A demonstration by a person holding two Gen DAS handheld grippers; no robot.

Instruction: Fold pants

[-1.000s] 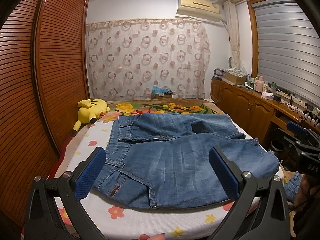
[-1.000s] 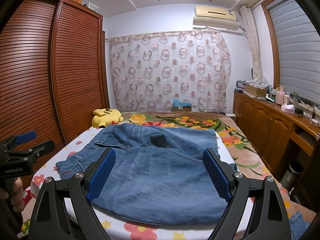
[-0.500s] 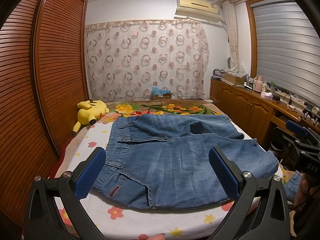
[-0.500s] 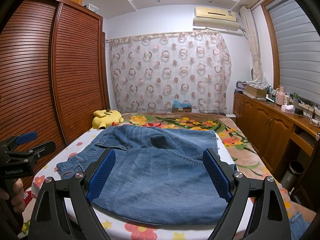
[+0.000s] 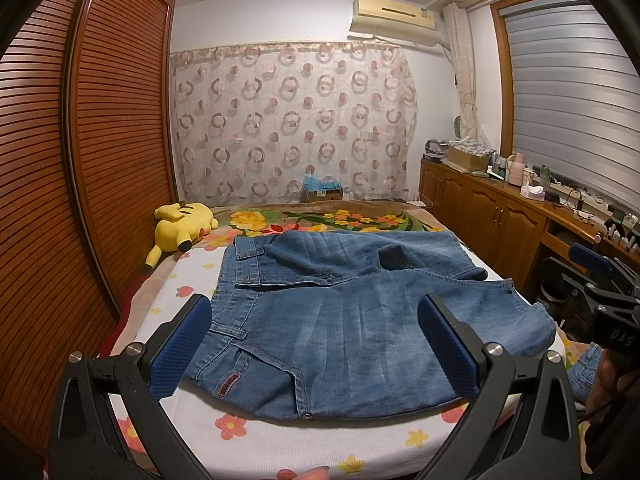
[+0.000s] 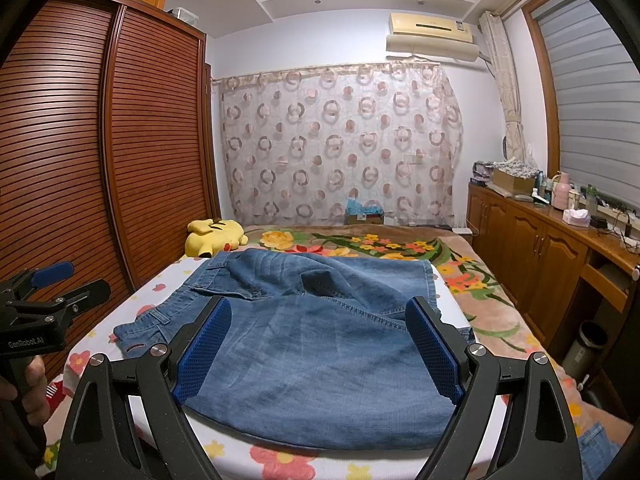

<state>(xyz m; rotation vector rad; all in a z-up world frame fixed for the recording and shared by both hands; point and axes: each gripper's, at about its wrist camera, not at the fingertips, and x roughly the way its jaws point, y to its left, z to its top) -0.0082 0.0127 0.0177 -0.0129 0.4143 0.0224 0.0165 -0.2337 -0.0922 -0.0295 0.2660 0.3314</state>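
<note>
Blue denim pants (image 5: 340, 320) lie spread on the bed, waistband to the left, legs running right and over the bed's right edge; they also show in the right wrist view (image 6: 320, 340). My left gripper (image 5: 316, 340) is open and empty, held above the near edge over the waist part. My right gripper (image 6: 320, 340) is open and empty, held above the leg part. Each gripper shows at the side of the other's view: the right one (image 5: 600, 280), the left one (image 6: 44, 296).
The bed (image 5: 260, 440) has a flowered sheet. A yellow plush toy (image 5: 180, 228) lies at its far left. A wooden slatted wardrobe (image 5: 80, 160) stands left, a cluttered wooden cabinet (image 5: 500, 216) right, a bin (image 6: 588, 344) beside it. A curtain (image 5: 292, 120) hangs behind.
Both grippers stay open and nearly still; the views have shifted only slightly. The pants have not moved.
</note>
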